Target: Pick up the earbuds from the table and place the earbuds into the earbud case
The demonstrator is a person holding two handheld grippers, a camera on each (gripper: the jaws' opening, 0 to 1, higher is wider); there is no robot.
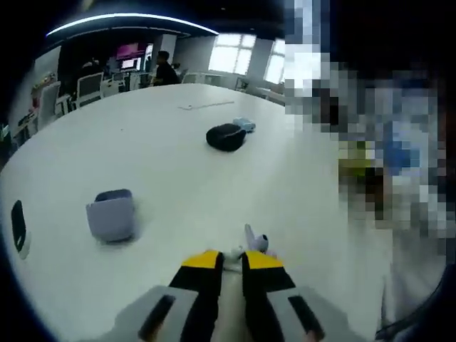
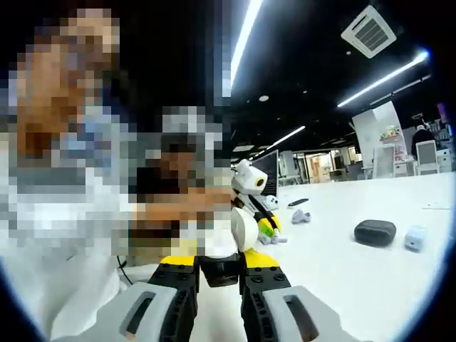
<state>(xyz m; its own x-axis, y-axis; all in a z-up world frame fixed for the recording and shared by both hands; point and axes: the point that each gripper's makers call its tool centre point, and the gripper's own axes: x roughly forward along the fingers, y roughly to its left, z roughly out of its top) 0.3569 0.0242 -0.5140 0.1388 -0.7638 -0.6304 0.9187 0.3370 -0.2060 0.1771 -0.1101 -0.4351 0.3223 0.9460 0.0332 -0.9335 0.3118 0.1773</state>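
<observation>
The left gripper [image 1: 233, 262] sits low over the near table edge, its yellow-tipped jaws drawn nearly together with a narrow gap between. The right gripper [image 2: 217, 274] points level, jaws likewise almost closed (whether either grips anything is unclear).

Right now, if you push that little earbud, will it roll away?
Probably it would skid or spin rather than roll far: the earbud looks glossy and rounded, but its stem sticks out. It seems small and light, so a nudge from the left gripper might flick it across the smooth table.
</observation>
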